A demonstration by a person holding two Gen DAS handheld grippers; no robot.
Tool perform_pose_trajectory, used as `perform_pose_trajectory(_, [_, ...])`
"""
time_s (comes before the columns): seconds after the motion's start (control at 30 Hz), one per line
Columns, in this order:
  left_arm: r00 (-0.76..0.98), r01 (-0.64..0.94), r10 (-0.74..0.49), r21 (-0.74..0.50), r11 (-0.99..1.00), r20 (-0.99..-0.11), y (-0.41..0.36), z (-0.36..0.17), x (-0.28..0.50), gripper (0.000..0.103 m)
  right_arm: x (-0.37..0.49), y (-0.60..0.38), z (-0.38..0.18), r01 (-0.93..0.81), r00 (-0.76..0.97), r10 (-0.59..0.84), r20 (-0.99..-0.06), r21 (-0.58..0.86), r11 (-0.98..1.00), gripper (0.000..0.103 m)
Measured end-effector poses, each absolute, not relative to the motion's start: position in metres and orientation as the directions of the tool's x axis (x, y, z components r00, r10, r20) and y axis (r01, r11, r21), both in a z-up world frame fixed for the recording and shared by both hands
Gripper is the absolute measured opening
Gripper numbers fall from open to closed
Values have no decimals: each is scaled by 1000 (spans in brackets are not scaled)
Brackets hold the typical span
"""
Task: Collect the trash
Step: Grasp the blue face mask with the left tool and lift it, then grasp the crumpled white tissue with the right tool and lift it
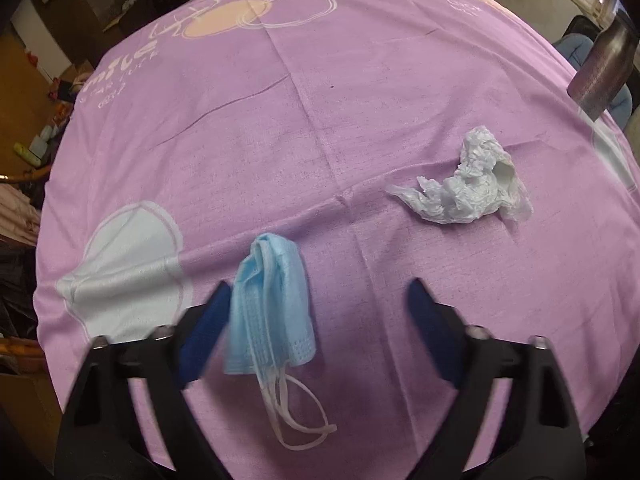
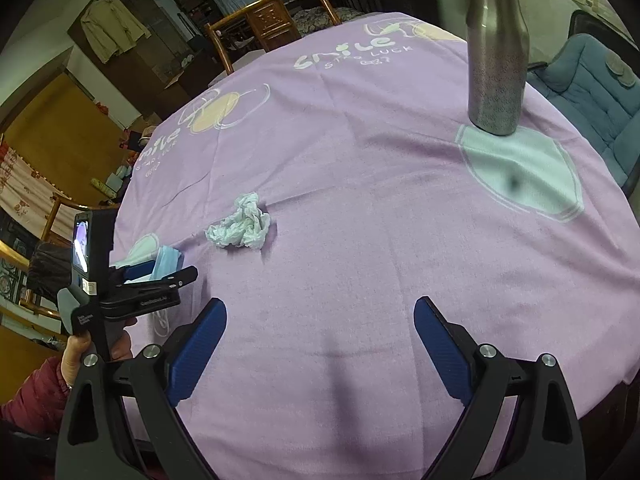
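Left claw (image 1: 318, 304): spread around the mask (image 1: 272, 304), left pad at its edge, right pad well clear, no pinch yet.
Right claw (image 2: 320, 320): spread wide, empty, over bare cloth (image 2: 360, 200).
Mask: crumpled on the bench, loops trailing toward the camera.
Tissue (image 1: 464, 184): balled up beyond the mask, untouched.
Progress: early by my reading; nothing looks collected, both pieces remain.
Containers: no bin in view; the bottle (image 2: 496, 52) stands closed, contents unseen.
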State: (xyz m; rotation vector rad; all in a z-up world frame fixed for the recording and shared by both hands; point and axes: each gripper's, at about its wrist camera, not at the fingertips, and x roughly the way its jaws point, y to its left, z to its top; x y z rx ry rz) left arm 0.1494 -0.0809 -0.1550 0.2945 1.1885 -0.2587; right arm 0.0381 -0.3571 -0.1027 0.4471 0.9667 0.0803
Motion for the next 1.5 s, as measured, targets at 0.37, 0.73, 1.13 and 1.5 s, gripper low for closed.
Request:
perform_pose_trajectory(0.37, [450,213,-146,-53,976,-881,-12,-80,130,25,59,-332,-98,19,574,325,-751,409,912,93])
perform_pose_trajectory(0.73, [433,115,-114,-70,991,-894,21,-83,105,25,92,-291,-105,-98,520,374,-768,382,919,93])
perform_pose_trajectory(1.13, [432,-3,-75,-85,996,-899,61,-79,72,25,166,-243,-132,-158,459,384,-801,351,923,93])
perform_pose_trajectory(1.5, [439,-66,-42,-79,995,-897,77,-77,62,25,182,-227,-149,-154,428,285,-858,242,958,21])
